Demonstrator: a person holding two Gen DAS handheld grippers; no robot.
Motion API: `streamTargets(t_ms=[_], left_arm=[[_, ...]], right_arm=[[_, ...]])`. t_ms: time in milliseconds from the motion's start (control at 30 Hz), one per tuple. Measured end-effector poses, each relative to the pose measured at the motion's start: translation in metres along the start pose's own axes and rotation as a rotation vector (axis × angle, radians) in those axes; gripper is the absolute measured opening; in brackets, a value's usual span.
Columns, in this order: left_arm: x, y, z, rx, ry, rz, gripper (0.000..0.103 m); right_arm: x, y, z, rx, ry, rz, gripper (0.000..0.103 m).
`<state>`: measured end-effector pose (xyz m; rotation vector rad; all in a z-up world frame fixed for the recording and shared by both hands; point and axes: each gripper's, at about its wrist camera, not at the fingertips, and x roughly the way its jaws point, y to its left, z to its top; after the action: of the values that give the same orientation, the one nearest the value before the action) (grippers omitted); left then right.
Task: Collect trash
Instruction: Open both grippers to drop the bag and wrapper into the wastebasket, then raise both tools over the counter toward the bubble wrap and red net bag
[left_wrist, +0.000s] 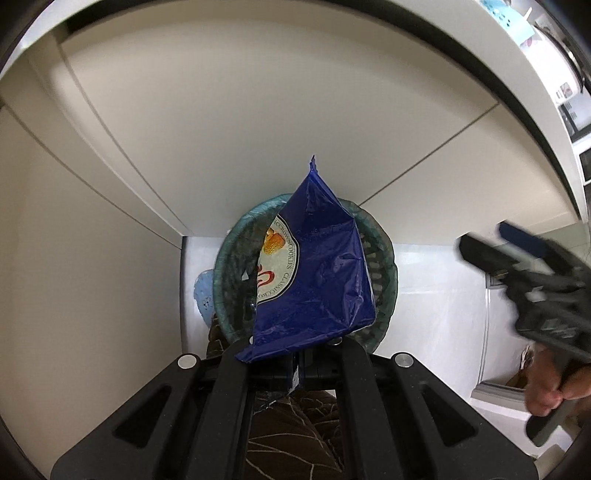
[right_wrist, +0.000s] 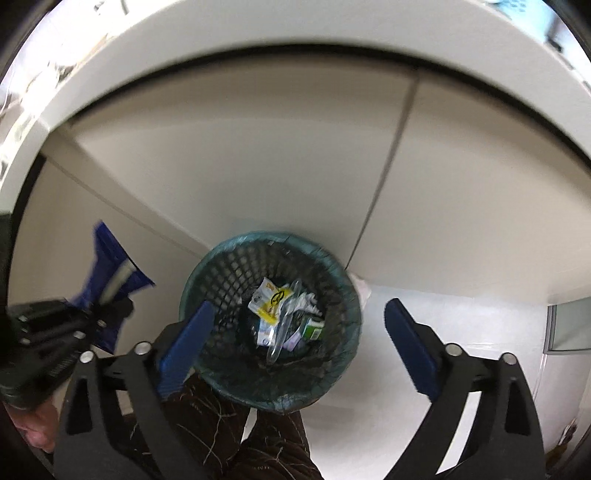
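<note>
My left gripper (left_wrist: 295, 363) is shut on a blue cookie wrapper (left_wrist: 317, 269) and holds it upright in front of a green mesh wastebasket (left_wrist: 231, 254) on the floor. In the right wrist view the wastebasket (right_wrist: 332, 258) sits straight below and holds several pieces of trash (right_wrist: 284, 314). My right gripper (right_wrist: 295, 332) is open and empty above its rim, with blue pads (right_wrist: 184, 339) spread wide. The left gripper with the blue wrapper (right_wrist: 107, 258) shows at the left of that view. The right gripper (left_wrist: 513, 247) shows at the right of the left wrist view.
Beige cabinet doors (right_wrist: 258, 166) stand behind the basket under a white countertop edge (right_wrist: 295, 29). The floor (right_wrist: 461, 314) is white tile. The person's patterned brown trousers (right_wrist: 207, 417) are just below the basket. A pale blue object (left_wrist: 202, 291) lies left of the basket.
</note>
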<state>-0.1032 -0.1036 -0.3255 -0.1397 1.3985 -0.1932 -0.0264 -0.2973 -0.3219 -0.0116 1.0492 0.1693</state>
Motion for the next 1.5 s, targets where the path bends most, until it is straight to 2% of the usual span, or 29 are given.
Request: streamTargets(t_ms=[233, 400, 733, 867, 900, 967, 1033, 1133, 1500], left_arm=[[0.017, -0.015, 0.003, 0.054, 0.013, -0.005, 0.002], [0.023, -0.025, 0.003, 0.082, 0.030, -0.006, 0.007], [0.036, -0.027, 0.002, 0.079, 0.050, 0.005, 0.045], [0.034, -0.033, 0.002, 0.085, 0.040, 0.011, 0.055], [0.032, -0.034, 0.002, 0.087, 0.034, 0.014, 0.062], [0.023, -0.039, 0.004, 0.086, 0.007, 0.021, 0.073], [0.013, -0.039, 0.006, 0.085, -0.017, 0.023, 0.089], [-0.011, -0.036, 0.011, 0.066, -0.061, 0.018, 0.097], [-0.100, -0.017, 0.028, 0.004, -0.183, 0.040, 0.097]], right_arm=[[-0.030, -0.026, 0.005, 0.061, -0.050, -0.033, 0.095], [-0.043, -0.046, 0.002, 0.100, -0.063, -0.040, 0.095], [-0.054, -0.063, 0.002, 0.125, -0.066, -0.038, 0.095], [-0.055, -0.066, 0.002, 0.129, -0.065, -0.040, 0.095], [-0.055, -0.066, 0.002, 0.129, -0.066, -0.040, 0.095], [-0.059, -0.066, 0.006, 0.129, -0.072, -0.040, 0.095], [-0.065, -0.066, 0.009, 0.128, -0.083, -0.037, 0.095], [-0.078, -0.066, 0.014, 0.121, -0.111, -0.026, 0.095], [-0.134, -0.044, 0.052, 0.057, -0.224, -0.023, 0.095]])
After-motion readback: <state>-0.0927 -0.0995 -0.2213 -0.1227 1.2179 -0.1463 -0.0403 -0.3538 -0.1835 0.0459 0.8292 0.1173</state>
